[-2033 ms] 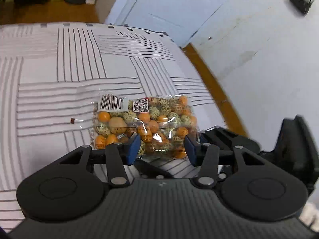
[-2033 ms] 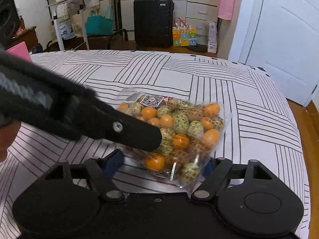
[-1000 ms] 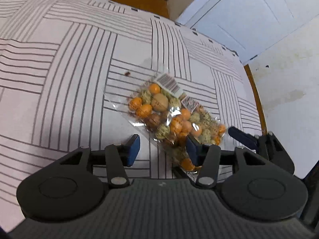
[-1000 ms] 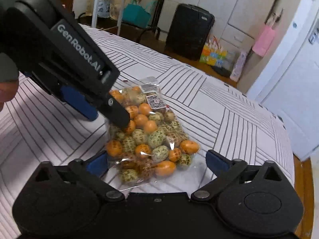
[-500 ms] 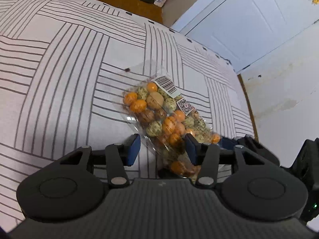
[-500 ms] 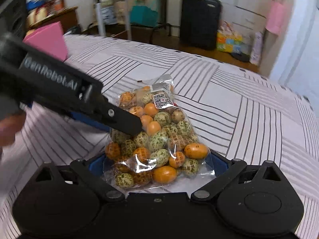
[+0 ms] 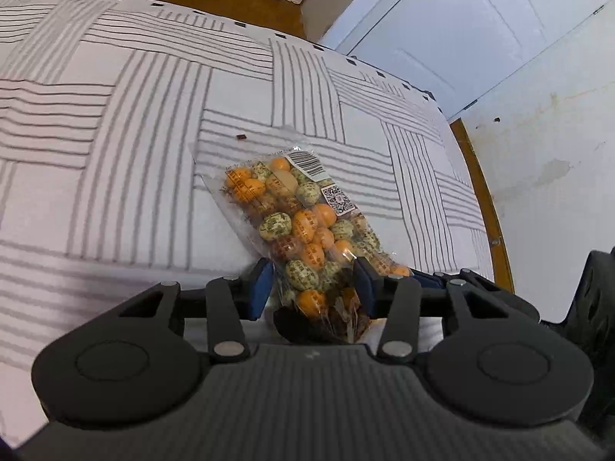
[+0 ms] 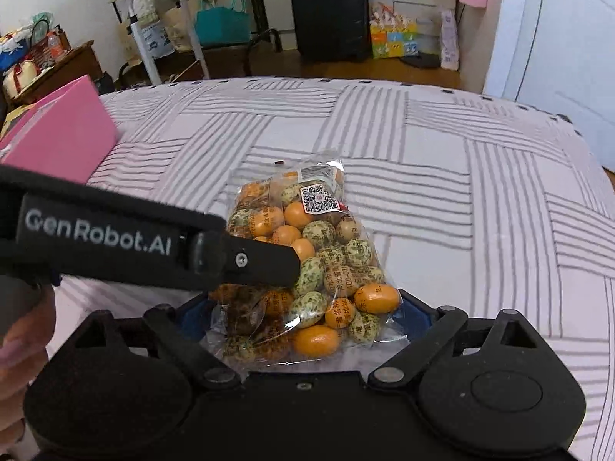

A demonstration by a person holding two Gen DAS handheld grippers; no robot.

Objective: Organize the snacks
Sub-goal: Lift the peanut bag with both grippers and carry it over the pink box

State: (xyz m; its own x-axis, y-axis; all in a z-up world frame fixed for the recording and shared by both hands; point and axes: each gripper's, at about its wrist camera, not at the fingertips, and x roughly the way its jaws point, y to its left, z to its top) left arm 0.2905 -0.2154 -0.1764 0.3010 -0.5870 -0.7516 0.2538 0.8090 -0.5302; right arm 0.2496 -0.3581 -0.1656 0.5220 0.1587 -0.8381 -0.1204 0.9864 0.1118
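Snack bag (image 7: 303, 223) (image 8: 307, 261), a clear pouch of orange and speckled green egg-shaped sweets, lies aslant on the striped bed cover (image 7: 115, 153), far end on the cloth and near end between both claws. That near end is hard to read. In the left wrist view it sinks into shadow behind the claw body, and in the right wrist view the lower left corner is crumpled and glare hides the print.

The left claw (image 7: 313, 286) is fairly narrow. Its jaws have just been closing, and both blue pads sit against the film at the bag's near end, pinching it. Seen from the right wrist, one black finger of this claw (image 8: 250, 261) crosses the bag's left side and covers several sweets.

The right claw (image 8: 303, 317) stands wide and has also just been closing. The bag's bottom fills the gap and its edges meet the pads, but I cannot tell whether they press. Only one pad tip of it shows in the left view (image 7: 423, 278).

A hand (image 8: 19, 338) is cut off at the left edge. Around the bag are a pink box (image 8: 57, 134) at the bed's left, a black suitcase (image 8: 330, 11) beyond, a white door (image 7: 442, 30), and a small brown scrap (image 7: 241, 137) just past the bag.
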